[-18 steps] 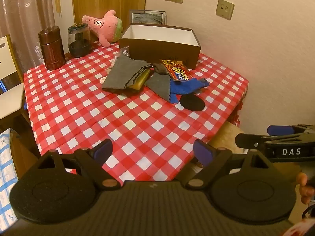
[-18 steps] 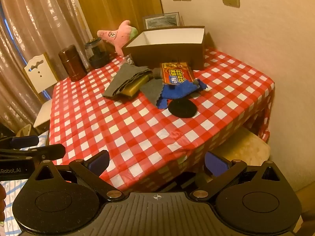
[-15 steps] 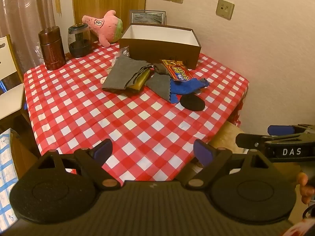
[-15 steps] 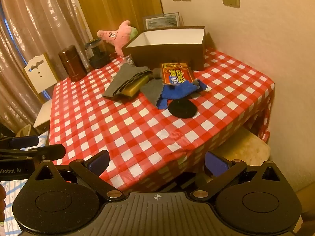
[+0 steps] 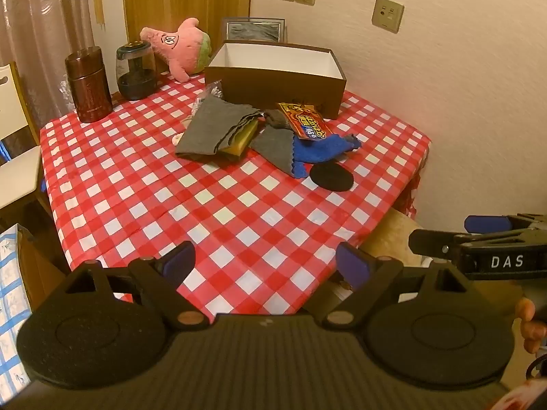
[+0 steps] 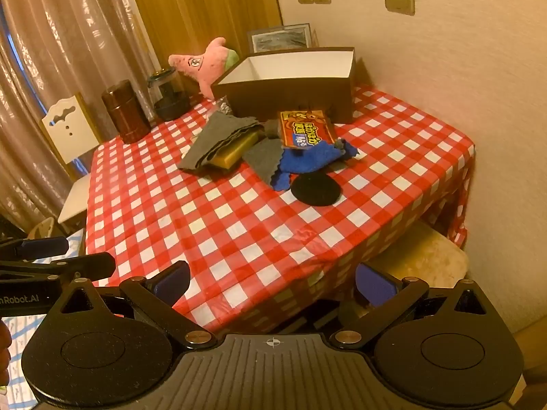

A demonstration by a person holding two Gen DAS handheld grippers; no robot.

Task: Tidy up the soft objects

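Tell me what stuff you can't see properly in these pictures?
- Floor of the brown box: both views, hidden by its front wall.
- Yellow item: both views, mostly covered by the folded gray cloth, so I can't name it.
- White crinkly thing beside the box: too small.
- Snack packet lettering: too small to read.
- Picture frame: lower part hidden behind the box.

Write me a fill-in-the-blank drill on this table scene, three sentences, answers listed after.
1. The brown box stands open and its white inside is ____.
2. The black round pad lies on the checked tablecloth right beside the ____ cloth.
3. The left hand-held gripper and the right hand-held gripper both have their jaws ____, holding nothing.

Missing words: empty; blue; open
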